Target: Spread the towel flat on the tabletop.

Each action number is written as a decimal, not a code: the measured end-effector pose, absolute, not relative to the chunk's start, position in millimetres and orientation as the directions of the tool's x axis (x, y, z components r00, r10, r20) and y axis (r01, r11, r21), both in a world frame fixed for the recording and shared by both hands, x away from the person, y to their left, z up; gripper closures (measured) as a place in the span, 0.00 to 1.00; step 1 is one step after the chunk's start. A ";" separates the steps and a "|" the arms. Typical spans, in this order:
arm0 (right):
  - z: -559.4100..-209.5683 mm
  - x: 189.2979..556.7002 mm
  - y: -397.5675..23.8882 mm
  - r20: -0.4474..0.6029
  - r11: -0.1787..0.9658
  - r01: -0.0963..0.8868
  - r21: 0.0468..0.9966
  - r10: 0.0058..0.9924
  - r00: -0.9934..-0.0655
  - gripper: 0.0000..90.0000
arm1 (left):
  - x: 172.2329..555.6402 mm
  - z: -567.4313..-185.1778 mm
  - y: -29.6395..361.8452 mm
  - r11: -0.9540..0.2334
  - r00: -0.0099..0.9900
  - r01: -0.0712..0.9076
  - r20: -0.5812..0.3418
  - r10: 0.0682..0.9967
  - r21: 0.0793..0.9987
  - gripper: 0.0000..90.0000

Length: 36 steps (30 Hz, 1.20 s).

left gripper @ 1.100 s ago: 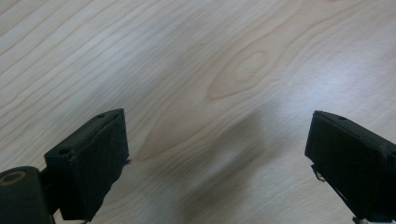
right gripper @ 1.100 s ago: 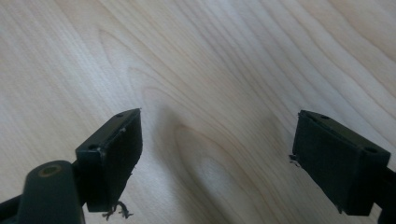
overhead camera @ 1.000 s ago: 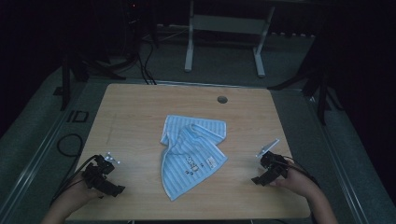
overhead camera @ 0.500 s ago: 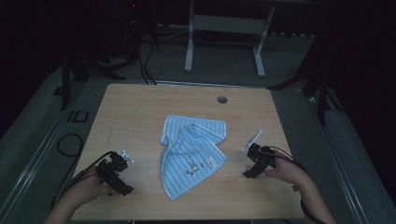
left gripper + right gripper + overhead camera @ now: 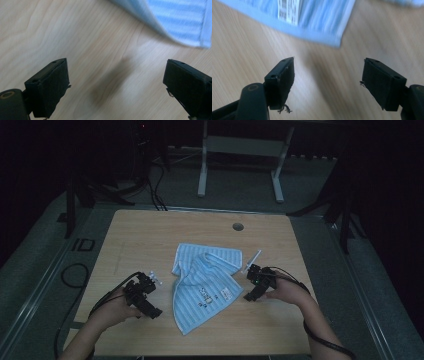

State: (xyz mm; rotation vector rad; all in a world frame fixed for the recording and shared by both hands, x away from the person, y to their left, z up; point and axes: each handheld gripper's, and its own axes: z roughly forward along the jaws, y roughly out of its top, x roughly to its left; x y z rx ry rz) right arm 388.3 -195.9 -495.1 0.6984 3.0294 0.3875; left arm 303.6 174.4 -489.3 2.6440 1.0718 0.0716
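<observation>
A blue-and-white striped towel (image 5: 205, 282) lies crumpled in the middle of the wooden table (image 5: 150, 235). My left gripper (image 5: 156, 295) is just left of the towel, held low over bare wood. In the left gripper view its jaws (image 5: 116, 67) stand wide open and the towel's edge (image 5: 175, 20) lies ahead at the upper right. My right gripper (image 5: 248, 284) is close to the towel's right corner. Its jaws (image 5: 329, 62) are open and have just been closing a little with nothing between them. Just ahead of them lie the towel's corner (image 5: 319, 17) and a white printed label (image 5: 288, 10).
A round cable hole (image 5: 238, 226) sits near the table's far edge. Behind the table stands a white desk frame (image 5: 240, 150) on a dark floor. Cables (image 5: 75, 275) loop on the floor to the left. Bare wood surrounds the towel on all sides.
Both grippers have moved inward from the table's sides towards the towel, the left one rightward and the right one leftward. The towel has stayed in place.
</observation>
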 end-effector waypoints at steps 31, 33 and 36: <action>-476.3 449.7 -95.8 -0.007 0.839 0.327 0.435 0.367 -0.930 0.64 | 371.0 -471.6 111.4 -0.666 0.727 0.635 -0.011 0.687 0.391 0.44; -478.0 452.1 -91.2 -0.013 0.836 0.325 0.442 0.369 -0.929 0.65 | 375.8 -473.8 110.6 -0.656 0.718 0.640 -0.006 0.696 0.399 0.45; -484.3 455.2 -84.9 -0.009 0.833 0.328 0.446 0.371 -0.929 0.67 | 382.8 -477.5 111.1 -0.637 0.701 0.656 -0.014 0.713 0.404 0.49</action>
